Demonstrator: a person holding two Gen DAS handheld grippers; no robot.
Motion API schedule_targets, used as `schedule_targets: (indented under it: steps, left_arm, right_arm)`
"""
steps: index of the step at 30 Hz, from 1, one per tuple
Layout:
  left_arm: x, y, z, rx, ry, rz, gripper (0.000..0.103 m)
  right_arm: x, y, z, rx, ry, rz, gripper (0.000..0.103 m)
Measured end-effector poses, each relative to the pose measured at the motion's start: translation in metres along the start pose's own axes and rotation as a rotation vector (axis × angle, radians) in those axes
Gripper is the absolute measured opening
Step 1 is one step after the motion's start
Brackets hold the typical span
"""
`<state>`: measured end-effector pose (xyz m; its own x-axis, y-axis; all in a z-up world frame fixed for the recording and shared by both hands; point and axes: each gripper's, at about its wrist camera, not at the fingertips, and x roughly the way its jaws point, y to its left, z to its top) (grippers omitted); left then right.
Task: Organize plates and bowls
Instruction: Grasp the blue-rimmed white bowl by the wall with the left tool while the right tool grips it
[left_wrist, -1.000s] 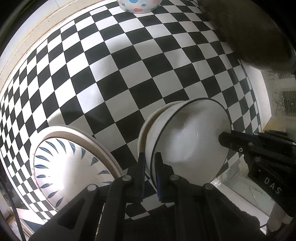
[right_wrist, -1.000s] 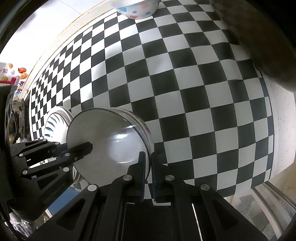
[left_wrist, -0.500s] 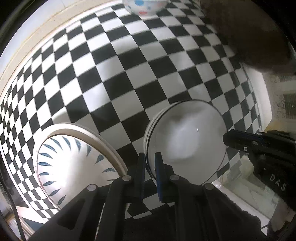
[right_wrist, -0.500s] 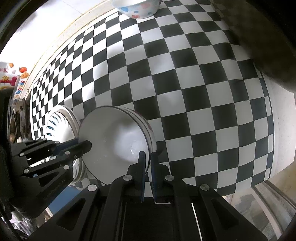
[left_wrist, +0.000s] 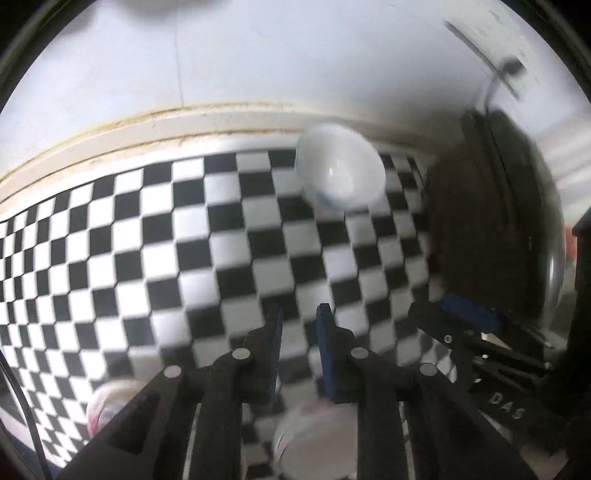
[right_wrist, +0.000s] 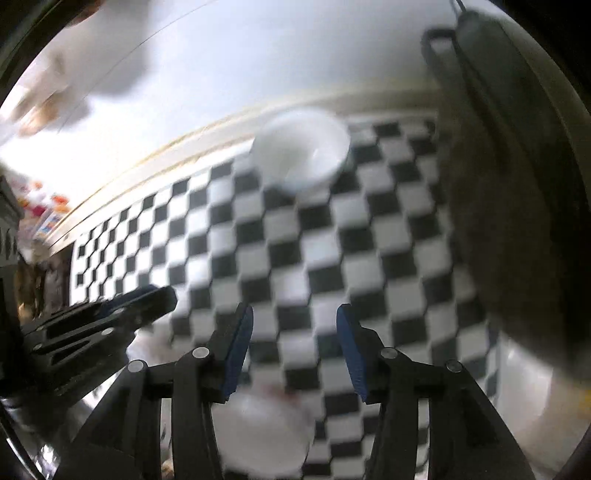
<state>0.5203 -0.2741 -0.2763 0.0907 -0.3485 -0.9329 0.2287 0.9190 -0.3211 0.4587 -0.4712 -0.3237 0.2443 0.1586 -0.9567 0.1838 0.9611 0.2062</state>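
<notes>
Both views are blurred by motion. A white bowl (left_wrist: 340, 170) stands at the far edge of the checkered cloth; it also shows in the right wrist view (right_wrist: 301, 147). A white bowl (left_wrist: 314, 439) sits low under my left gripper (left_wrist: 298, 325), which is open a little and empty. The same bowl (right_wrist: 258, 432) lies below my right gripper (right_wrist: 295, 321), which is open wide and empty. The right gripper shows at the right of the left wrist view (left_wrist: 436, 314); the left gripper shows at the left of the right wrist view (right_wrist: 147, 299).
The black-and-white checkered cloth (left_wrist: 184, 258) covers the counter up to a cream wall edge (left_wrist: 147, 122). A dark pan (right_wrist: 517, 221) hangs or leans at the right. A plate's rim (left_wrist: 107, 402) shows at the lower left.
Both grippers have let go of the white bowl and opened. Both have lifted and tilted up, so the far wall and far bowl are now in view.
</notes>
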Motion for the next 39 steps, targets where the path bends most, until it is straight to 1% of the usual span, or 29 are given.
schedule_targets:
  steps: [1, 3, 7, 10, 13, 17, 19, 23, 24, 25, 26, 27, 28, 29, 31, 32, 33, 36, 39]
  left_arm:
    - [0.007, 0.000, 0.014, -0.011, 0.004, -0.006, 0.017]
    - [0.020, 0.002, 0.040, -0.031, 0.014, -0.010, 0.017]
    - [0.053, 0.003, 0.082, -0.059, 0.062, -0.021, 0.017]
    - [0.073, 0.003, 0.099, -0.073, 0.092, -0.027, 0.017]
    - [0.096, 0.003, 0.113, -0.074, 0.120, -0.020, 0.017]
    - [0.118, 0.004, 0.123, -0.070, 0.157, -0.022, 0.017]
    - [0.124, 0.006, 0.125, -0.079, 0.167, -0.027, 0.017]
    - [0.137, 0.008, 0.130, -0.085, 0.194, -0.031, 0.016]
    - [0.139, 0.009, 0.131, -0.088, 0.198, -0.034, 0.016]
    - [0.141, 0.008, 0.130, -0.089, 0.199, -0.036, 0.016]
    - [0.143, 0.008, 0.131, -0.089, 0.199, -0.038, 0.016]
    - [0.144, 0.007, 0.131, -0.083, 0.196, -0.037, 0.016]
    - [0.146, 0.006, 0.132, -0.075, 0.188, -0.042, 0.015]
    - [0.146, 0.005, 0.132, -0.065, 0.172, -0.046, 0.011]
    - [0.150, 0.002, 0.134, -0.047, 0.153, -0.041, 0.011]
    - [0.154, -0.002, 0.136, -0.044, 0.149, -0.043, 0.011]
    - [0.155, -0.002, 0.136, -0.046, 0.146, -0.047, 0.011]
    - [0.157, 0.001, 0.137, -0.064, 0.146, -0.059, 0.010]
    - [0.156, -0.001, 0.135, -0.055, 0.142, -0.050, 0.010]
  right_arm:
    - [0.005, 0.001, 0.020, -0.003, -0.007, -0.034, 0.050]
    - [0.015, 0.000, 0.047, -0.006, -0.015, -0.065, 0.050]
    - [0.045, -0.005, 0.102, -0.017, 0.008, -0.133, 0.050]
    - [0.069, -0.008, 0.135, -0.042, 0.041, -0.182, 0.049]
    - [0.089, -0.010, 0.158, -0.069, 0.070, -0.218, 0.049]
    - [0.110, -0.014, 0.172, -0.096, 0.129, -0.241, 0.048]
    - [0.120, -0.016, 0.179, -0.106, 0.155, -0.269, 0.047]
    - [0.135, -0.026, 0.186, -0.064, 0.212, -0.218, 0.046]
    - [0.138, -0.028, 0.188, -0.050, 0.220, -0.206, 0.045]
    - [0.141, -0.029, 0.189, -0.042, 0.228, -0.194, 0.039]
    - [0.145, -0.031, 0.191, -0.037, 0.235, -0.195, 0.035]
    - [0.148, -0.031, 0.192, -0.041, 0.238, -0.206, 0.033]
    - [0.152, -0.032, 0.194, -0.048, 0.241, -0.213, 0.029]
    - [0.156, -0.032, 0.196, -0.053, 0.248, -0.218, 0.025]
    - [0.163, -0.033, 0.197, -0.055, 0.267, -0.210, 0.021]
    - [0.166, -0.033, 0.197, -0.055, 0.270, -0.202, 0.015]
    - [0.167, -0.033, 0.197, -0.046, 0.274, -0.187, 0.015]
    - [0.167, -0.033, 0.197, -0.036, 0.267, -0.192, 0.014]
    - [0.163, -0.034, 0.198, -0.034, 0.274, -0.174, 0.011]
